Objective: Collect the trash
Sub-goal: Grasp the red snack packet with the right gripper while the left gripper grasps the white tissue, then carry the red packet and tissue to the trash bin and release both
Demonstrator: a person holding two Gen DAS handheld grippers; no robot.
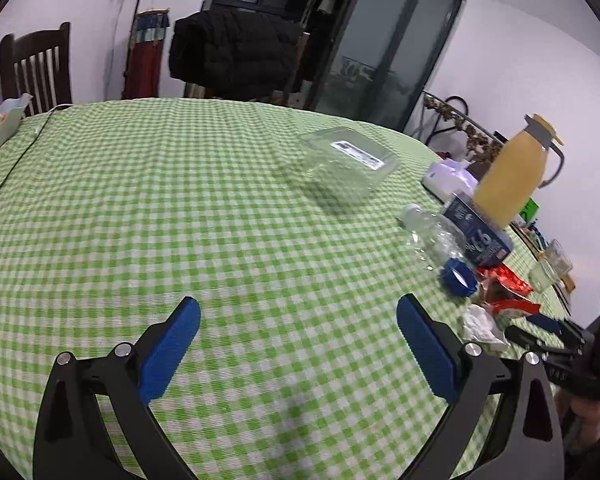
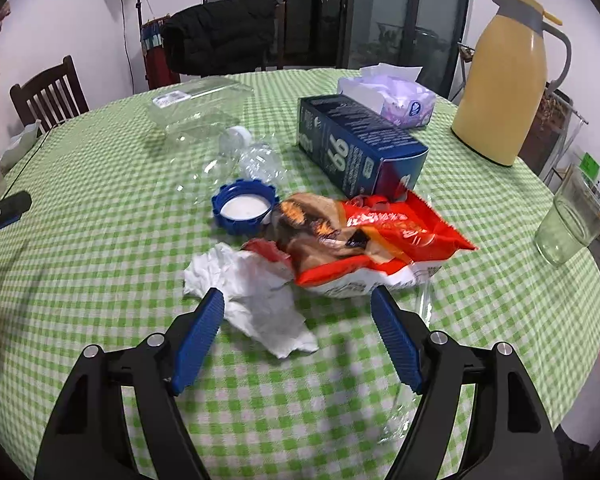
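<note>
Trash lies on a round table with a green checked cloth (image 2: 100, 208). My right gripper (image 2: 298, 300) stands open over a crumpled white tissue (image 2: 260, 296), whose near part lies between the blue pads without being pressed. Just beyond lie a torn red snack wrapper (image 2: 364, 240), a blue cap (image 2: 244, 208), a crushed clear bottle (image 2: 244, 156) and a blue carton (image 2: 356, 144). My left gripper (image 1: 298, 312) is open above bare cloth, with nothing between its fingers. To its right are the bottle (image 1: 432, 236), cap (image 1: 458, 276), wrapper (image 1: 504, 292) and tissue (image 1: 480, 324).
A clear plastic clamshell box (image 1: 348, 164) lies farther back on the table. A yellow jug (image 2: 504, 76), a tissue pack (image 2: 392, 96) and a drinking glass (image 2: 572, 220) stand at the right. A wooden chair (image 1: 36, 68) and a dark jacket (image 1: 236, 48) are behind the table.
</note>
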